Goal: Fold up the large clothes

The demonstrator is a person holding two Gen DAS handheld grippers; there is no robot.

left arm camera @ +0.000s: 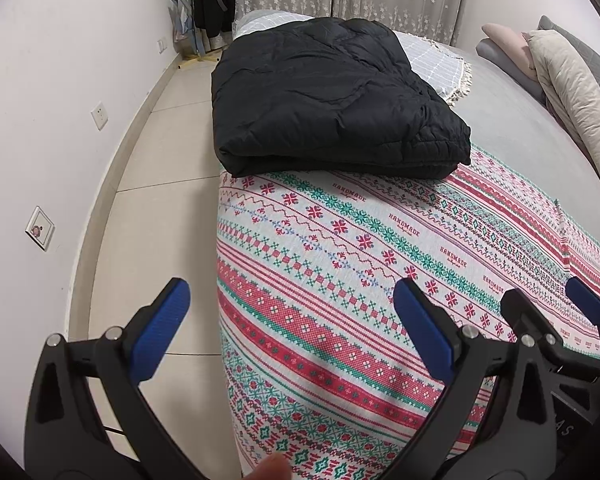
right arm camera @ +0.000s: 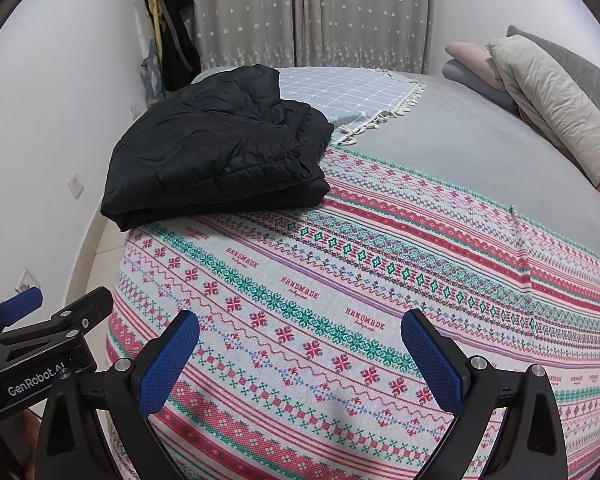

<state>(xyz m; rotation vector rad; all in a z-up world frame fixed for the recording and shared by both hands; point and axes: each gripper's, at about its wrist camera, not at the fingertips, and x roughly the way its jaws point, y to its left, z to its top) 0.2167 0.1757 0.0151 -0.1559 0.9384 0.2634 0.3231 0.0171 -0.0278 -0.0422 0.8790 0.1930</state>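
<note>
Bedroom, white walls, grey star-print curtains behind the bed (right arm camera: 480, 168). Landmark: patterned blanket (right arm camera: 340, 300) spread over the near part of the bed.

Black puffer jacket (left arm camera: 332, 100) lies at the blanket's far left corner, already a thick folded bundle, part on the blanket, part on the checked throw (right arm camera: 348, 92) beyond. Its left edge sits near the bed's side, above the tiled floor (left arm camera: 160, 240).

Left gripper (left arm camera: 290, 328) and right gripper (right arm camera: 300, 360): jaws wide apart, holding nothing, both hovering over the blanket's near end, well apart from the jacket.

Risks, judged:
- padded layers look springy; the fold may puff open.
- any nudge leftward could tip the bundle to the floor.
- a pinch taking only the top layer would peel the fold apart.
</note>
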